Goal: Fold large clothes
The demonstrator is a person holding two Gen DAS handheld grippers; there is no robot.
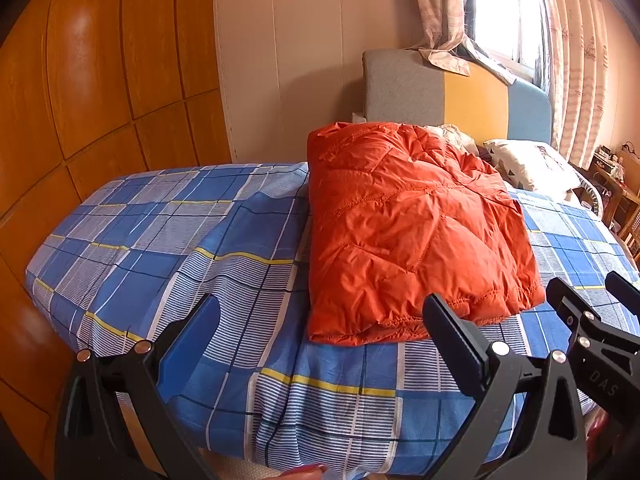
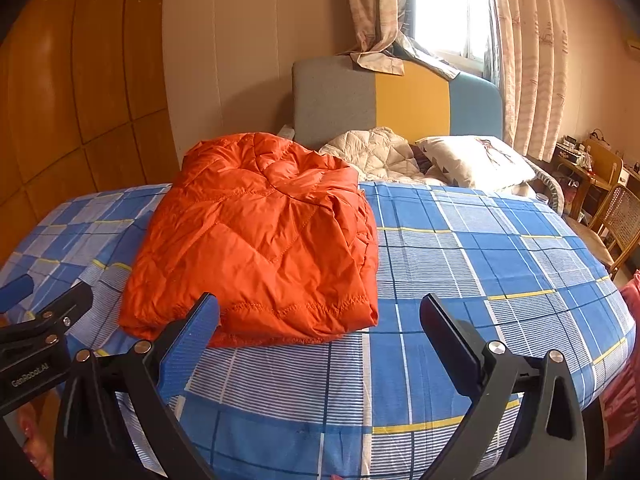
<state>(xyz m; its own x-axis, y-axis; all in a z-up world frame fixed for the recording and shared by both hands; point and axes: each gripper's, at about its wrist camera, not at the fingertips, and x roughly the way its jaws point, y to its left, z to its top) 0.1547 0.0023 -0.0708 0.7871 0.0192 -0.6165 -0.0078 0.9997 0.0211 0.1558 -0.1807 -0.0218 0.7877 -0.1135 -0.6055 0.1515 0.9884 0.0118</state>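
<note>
The plaid bed (image 2: 460,264) carried the orange quilted jacket (image 2: 264,240), folded compact, at eleven o'clock from the right gripper (image 2: 320,344). Both it and the left gripper (image 1: 320,344) stood wide and empty. Judged best: pinch both near corners together, evenly.

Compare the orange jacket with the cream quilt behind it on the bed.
The orange jacket is folded into a flat, tidy rectangle; the cream quilt lies bunched in a loose heap. The jacket sits mid-bed on the blue checked sheet; the quilt is up against the headboard, beside a pillow. Both are puffy with stitched quilting.
</note>
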